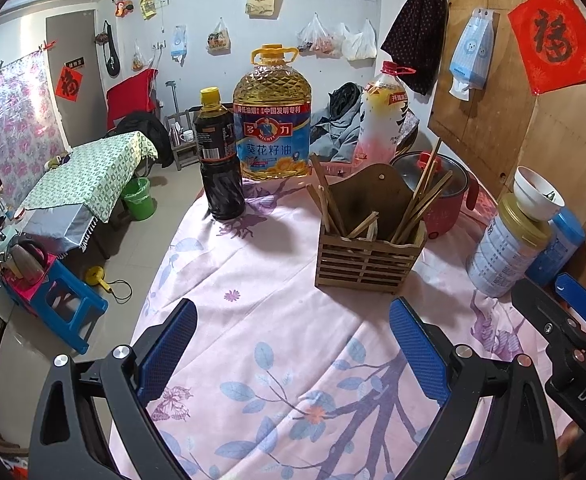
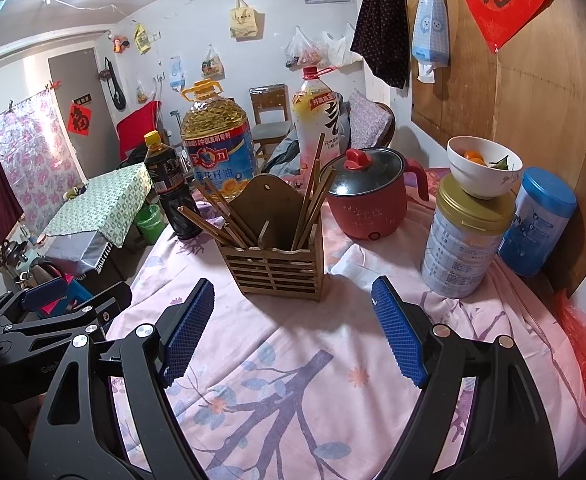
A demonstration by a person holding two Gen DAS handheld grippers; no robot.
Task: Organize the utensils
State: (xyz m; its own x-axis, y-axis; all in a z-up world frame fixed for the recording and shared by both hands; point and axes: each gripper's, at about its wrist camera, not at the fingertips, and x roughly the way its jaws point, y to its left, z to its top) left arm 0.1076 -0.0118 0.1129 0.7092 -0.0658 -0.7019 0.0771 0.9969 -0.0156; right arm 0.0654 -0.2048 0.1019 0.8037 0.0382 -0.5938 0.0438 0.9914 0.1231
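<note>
Chopsticks (image 2: 311, 200) are seen standing in a slatted wooden holder (image 2: 279, 268), split into a left bunch (image 2: 217, 220) and a right bunch, all leaning outward at loose angles; a divider board rises between them. None are seen lying loose on the desk (image 2: 293, 360) around the holder. This fits either a finished tidy-up or sticks yet to be sorted between compartments; it cannot be settled here.

Both tools are held short of the holder, nothing gripped. The right tool (image 2: 293, 332) is spread wide, pads apart; the left tool (image 1: 293, 356) likewise gapes wide and empty.

If a stick is to be handled, it should be pinched near its upper end, well above the holder rim, and lifted along its own lean so neighbours are not dragged.

Sticks: thin, smooth, pale wood, likely slippery. Holder: light, boxy, open slats, may tip. Pads: blue, knurled rubber. Desk cloth: soft pink floral fabric, creased.

Behind the holder, a red electric pot (image 2: 367, 200) with a dark lid; left of the holder, a dark sauce bottle (image 2: 173, 196).
</note>
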